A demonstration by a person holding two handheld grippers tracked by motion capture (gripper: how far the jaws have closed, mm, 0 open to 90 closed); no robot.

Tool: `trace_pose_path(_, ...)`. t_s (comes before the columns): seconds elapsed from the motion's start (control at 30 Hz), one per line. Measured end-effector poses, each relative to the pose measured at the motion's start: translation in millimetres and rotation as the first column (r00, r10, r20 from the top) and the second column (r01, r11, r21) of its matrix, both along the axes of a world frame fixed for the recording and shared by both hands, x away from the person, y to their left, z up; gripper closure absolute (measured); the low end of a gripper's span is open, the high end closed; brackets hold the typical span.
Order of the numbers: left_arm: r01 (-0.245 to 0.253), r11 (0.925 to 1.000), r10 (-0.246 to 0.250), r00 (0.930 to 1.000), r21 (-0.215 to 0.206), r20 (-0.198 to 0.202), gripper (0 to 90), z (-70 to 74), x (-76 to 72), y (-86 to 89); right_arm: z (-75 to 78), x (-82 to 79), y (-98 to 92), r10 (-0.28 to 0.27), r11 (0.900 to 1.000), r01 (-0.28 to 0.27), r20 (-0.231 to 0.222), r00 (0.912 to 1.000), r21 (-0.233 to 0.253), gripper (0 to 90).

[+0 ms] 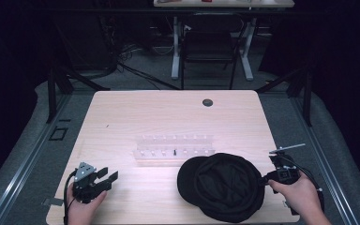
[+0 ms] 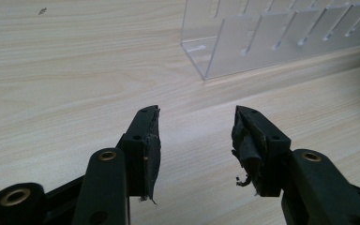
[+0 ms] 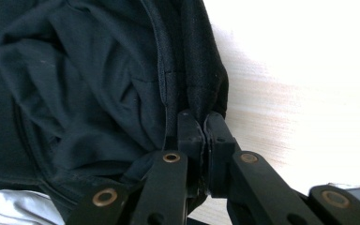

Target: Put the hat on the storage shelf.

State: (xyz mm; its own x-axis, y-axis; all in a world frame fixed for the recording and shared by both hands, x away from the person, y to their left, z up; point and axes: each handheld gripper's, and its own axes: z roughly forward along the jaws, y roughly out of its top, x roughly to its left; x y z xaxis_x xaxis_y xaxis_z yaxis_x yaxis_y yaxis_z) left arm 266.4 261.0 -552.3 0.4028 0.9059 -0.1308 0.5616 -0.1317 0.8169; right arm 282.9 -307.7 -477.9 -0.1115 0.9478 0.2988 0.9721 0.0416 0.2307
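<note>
Cap: a soft black fabric cap with a brim [image 1: 222, 186] lies on the pale wooden counter [image 1: 168, 112] at about 5 o'clock, near the front edge, just in front of the clear acrylic slotted rack [image 1: 173, 150].
Handling: it looks light and limp; the cloth folds and puckers in the right gripper view, so it will likely sag and trail when lifted. The stitched rim seems the firmest place to take hold, and the brim, at the cap's 9 o'clock side, is probably stiffer.
Right gripper: the right gripper [image 1: 268, 178] meets the cap at its 3 o'clock edge; its fingers [image 3: 191, 136] are pressed together on a fold of the black rim.
Left gripper: the left gripper [image 1: 107, 178] sits at about 7 o'clock on the counter, well apart from the cap; its fingers [image 2: 146, 140] stand wide apart with nothing between them, over bare wood.
Rack: one small dark item stands in it, too small to identify.
</note>
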Motion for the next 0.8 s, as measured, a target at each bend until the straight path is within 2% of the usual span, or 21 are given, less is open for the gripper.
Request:
trace_pose_path(0.13, 0.004, 1.0000, -0.004, 1.0000, 0.001, 0.000, 51.6, 0.1, -0.2, -0.4, 7.4, -0.2, 2.4, 0.008, 1.000, -0.008, 0.009, 0.9999, 0.008, 87.7)
trace_pose_path(0.3, 0.006, 1.0000, -0.006, 1.0000, 0.003, -0.003, 51.6, -0.1, -0.2, -1.3, 20.4, 0.4, 2.2, 0.010, 0.999, -0.010, 0.006, 0.9999, 0.053, 87.7)
trace_pose_path(0.43, 0.008, 0.9999, -0.008, 0.9999, 0.009, -0.007, 51.6, 0.0, -0.1, -1.4, 24.3, 0.8, 3.0, 0.000, 0.998, -0.001, 0.004, 1.0000, 0.061, 87.8)
trace_pose_path(0.5, 0.010, 0.9999, -0.010, 0.9999, 0.010, -0.004, 51.6, -0.3, -0.2, -2.2, 27.7, 1.7, 4.2, 0.015, 0.998, -0.015, -0.003, 0.9999, 0.062, 88.0)
trace_pose_path(0.6, 0.010, 0.9999, -0.010, 0.9999, 0.011, -0.002, 51.6, -0.5, -0.2, -2.9, 29.8, 2.2, 5.2, 0.015, 0.997, -0.015, -0.002, 0.9999, 0.077, 88.2)
trace_pose_path(0.63, 0.012, 0.9998, -0.012, 0.9999, 0.015, -0.004, 51.6, -0.4, -0.2, -3.5, 32.5, 3.0, 5.0, 0.022, 0.995, -0.022, -0.002, 0.9998, 0.099, 88.2)
trace_pose_path(0.7, 0.014, 0.9998, -0.014, 0.9999, 0.015, -0.005, 51.6, -0.5, -0.1, -4.0, 33.8, 3.0, 4.7, 0.026, 0.995, -0.025, -0.004, 0.9997, 0.099, 88.2)
trace_pose_path(0.8, 0.018, 0.9997, -0.018, 0.9998, 0.016, -0.008, 51.6, -0.7, 0.0, -4.8, 38.0, 2.1, 6.8, 0.017, 0.992, -0.018, 0.012, 0.9998, 0.125, 88.3)
